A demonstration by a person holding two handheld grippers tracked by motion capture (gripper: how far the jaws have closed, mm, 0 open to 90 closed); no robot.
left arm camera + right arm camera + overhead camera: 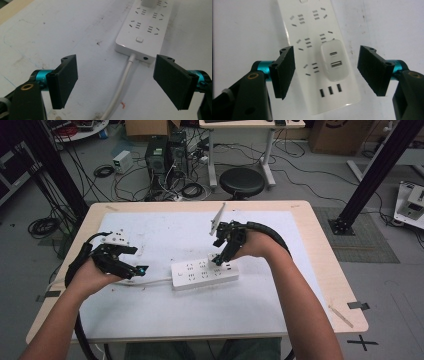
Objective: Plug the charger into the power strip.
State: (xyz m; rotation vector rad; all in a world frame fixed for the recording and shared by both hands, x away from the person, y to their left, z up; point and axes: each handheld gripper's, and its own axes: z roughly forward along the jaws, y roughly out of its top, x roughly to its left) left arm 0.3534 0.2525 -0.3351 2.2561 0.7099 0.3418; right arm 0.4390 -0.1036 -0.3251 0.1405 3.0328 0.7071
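1. High view shows a white power strip [204, 273] lying flat in the middle of the counter [300, 220].
2. A small white charger [334, 62] is plugged into the strip, near its end at 3 o'clock.
3. The right gripper [218, 262] hangs just over the charger. Its jaws are open, one on each side of the charger, not touching it.
4. The left gripper [140, 270] is at 9 o'clock from the strip, near its white cord [120, 87]. Its jaws are open wide and hold nothing.
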